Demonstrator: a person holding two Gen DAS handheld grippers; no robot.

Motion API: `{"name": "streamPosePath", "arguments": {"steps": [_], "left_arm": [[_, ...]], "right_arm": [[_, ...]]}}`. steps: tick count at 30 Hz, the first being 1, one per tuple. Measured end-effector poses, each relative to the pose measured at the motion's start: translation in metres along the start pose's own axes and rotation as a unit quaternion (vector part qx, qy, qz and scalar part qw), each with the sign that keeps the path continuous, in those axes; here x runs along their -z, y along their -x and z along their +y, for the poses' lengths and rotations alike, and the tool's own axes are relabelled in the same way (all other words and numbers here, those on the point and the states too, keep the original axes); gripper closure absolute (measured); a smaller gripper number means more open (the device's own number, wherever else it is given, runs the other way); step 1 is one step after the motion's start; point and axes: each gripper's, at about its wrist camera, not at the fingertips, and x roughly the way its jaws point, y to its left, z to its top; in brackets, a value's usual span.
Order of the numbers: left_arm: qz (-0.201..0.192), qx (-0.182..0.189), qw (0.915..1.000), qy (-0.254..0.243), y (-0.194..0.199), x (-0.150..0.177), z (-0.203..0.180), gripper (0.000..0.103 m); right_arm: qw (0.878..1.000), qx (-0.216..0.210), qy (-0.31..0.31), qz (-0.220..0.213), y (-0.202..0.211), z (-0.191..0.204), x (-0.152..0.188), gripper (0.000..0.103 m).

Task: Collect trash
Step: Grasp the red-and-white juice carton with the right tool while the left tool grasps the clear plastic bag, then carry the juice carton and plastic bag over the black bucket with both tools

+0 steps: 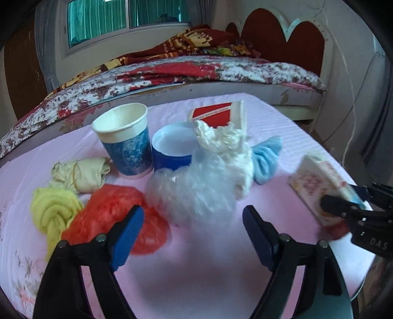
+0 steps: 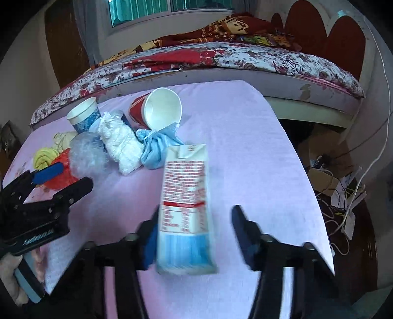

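A bed with a flowered red-and-white quilt runs across the back of the room, just behind the pink-covered table. On the quilt lies a rumpled dark red blanket with yellow patterning. At the bed's right end rises a white headboard with red scalloped panels. Above the bed's far side, a white-framed window with teal curtains is set in the wall, and a dark brown wooden door stands to its left. In the right wrist view, a tangle of white and dark cables lies on the floor to the right of the table.
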Motion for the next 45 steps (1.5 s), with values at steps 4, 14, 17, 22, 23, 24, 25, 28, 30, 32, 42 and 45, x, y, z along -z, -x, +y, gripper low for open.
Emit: {"name": "streamPosePath", "arguments": {"steps": [4, 14, 17, 22, 23, 24, 25, 28, 30, 32, 42, 45], "left_arm": [[0.005, -0.007, 0.9999, -0.01, -0.011, -0.006, -0.003, 0.024], [-0.009, 0.009, 0.9998, -0.013, -0.001, -0.004, -0.001, 0.053], [-0.025, 0.015, 0.9995, -0.014, 0.022, 0.001, -0.001, 0.053], [-0.038, 0.029, 0.9988, -0.002, 0.053, 0.007, -0.003, 0.053], [-0.04, 0.032, 0.9987, -0.001, 0.059, 0.01, -0.004, 0.053], [-0.041, 0.035, 0.9985, -0.002, 0.064, 0.012, -0.006, 0.053], [-0.042, 0.038, 0.9984, -0.002, 0.069, 0.014, -0.008, 0.053], [-0.046, 0.049, 0.9977, -0.006, 0.083, 0.02, -0.018, 0.053], [-0.045, 0.057, 0.9973, -0.01, 0.089, 0.023, -0.024, 0.053], [-0.045, 0.065, 0.9968, -0.014, 0.094, 0.027, -0.031, 0.053], [-0.053, 0.096, 0.9931, -0.042, 0.12, 0.036, -0.072, 0.053], [-0.055, 0.107, 0.9913, -0.053, 0.126, 0.038, -0.088, 0.053]], "right_arm": [[1.0, -0.012, -0.011, 0.007, -0.007, -0.007, -0.001, 0.06], [1.0, -0.018, -0.008, 0.003, 0.003, -0.009, 0.009, 0.063], [1.0, -0.02, -0.003, -0.01, 0.016, -0.008, 0.013, 0.064], [0.999, -0.021, -0.006, -0.029, 0.04, -0.012, 0.018, 0.064], [0.999, -0.021, -0.009, -0.033, 0.045, -0.013, 0.019, 0.064], [0.999, -0.02, -0.011, -0.036, 0.051, -0.014, 0.021, 0.064], [0.999, -0.018, -0.012, -0.039, 0.057, -0.016, 0.023, 0.064], [0.999, -0.011, -0.015, -0.048, 0.076, -0.019, 0.032, 0.064], [0.999, -0.007, -0.015, -0.051, 0.086, -0.022, 0.039, 0.064], [0.998, 0.002, -0.011, -0.055, 0.099, -0.024, 0.045, 0.064], [0.996, 0.04, -0.008, -0.073, 0.157, -0.049, 0.077, 0.064], [0.995, 0.052, -0.008, -0.08, 0.174, -0.057, 0.085, 0.064]]}}
